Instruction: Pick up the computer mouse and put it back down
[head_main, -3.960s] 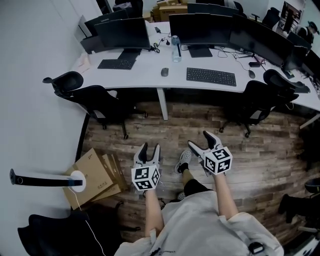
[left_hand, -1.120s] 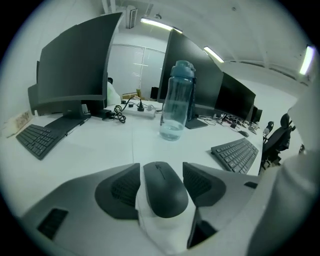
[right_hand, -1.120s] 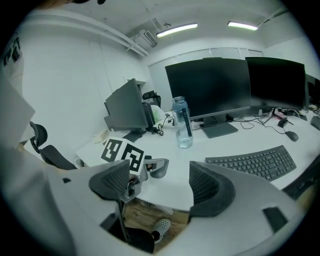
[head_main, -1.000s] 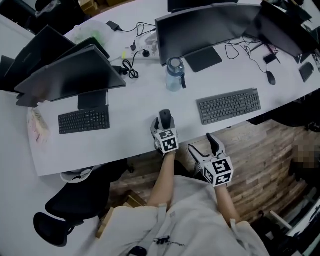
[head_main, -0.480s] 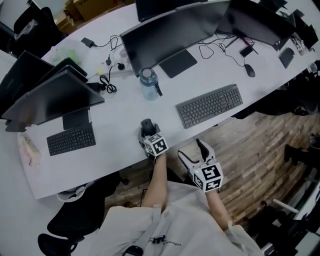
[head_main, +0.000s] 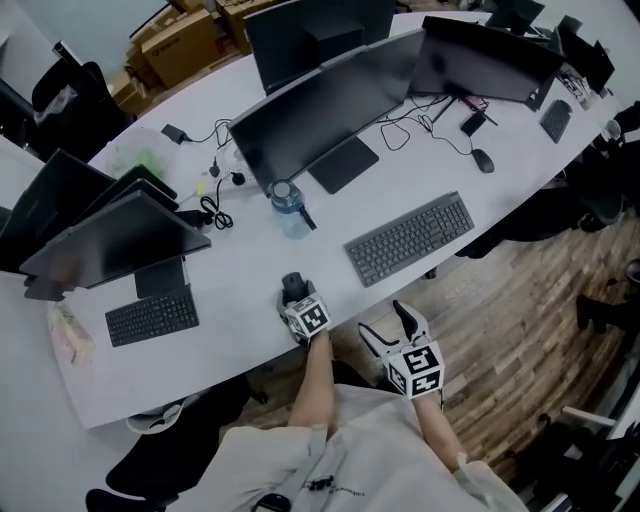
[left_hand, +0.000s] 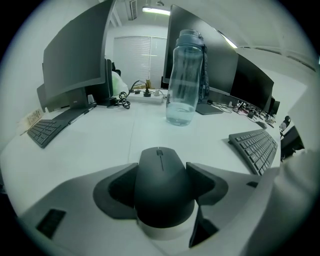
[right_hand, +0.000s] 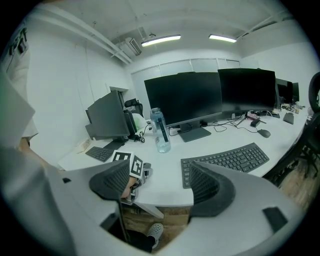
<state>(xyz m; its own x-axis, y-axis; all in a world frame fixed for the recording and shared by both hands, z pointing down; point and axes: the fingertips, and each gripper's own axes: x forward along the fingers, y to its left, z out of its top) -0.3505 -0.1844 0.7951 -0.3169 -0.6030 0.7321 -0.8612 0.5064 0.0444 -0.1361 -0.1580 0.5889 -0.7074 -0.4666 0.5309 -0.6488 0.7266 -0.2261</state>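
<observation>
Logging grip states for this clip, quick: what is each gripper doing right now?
Left gripper: open, jaws have just been opening, computer mouse between them, not clamped.
Right gripper: open, empty.

Black mouse (left_hand: 161, 186), white desk (head_main: 240, 305), grey keyboard (head_main: 410, 239).

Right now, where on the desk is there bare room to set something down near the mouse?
Bare desk lies between the small black keyboard and the mouse, and between the mouse and the grey keyboard. A smaller patch sits between mouse and water bottle. Behind the bottle it is crowded with cables and monitor stands.
</observation>
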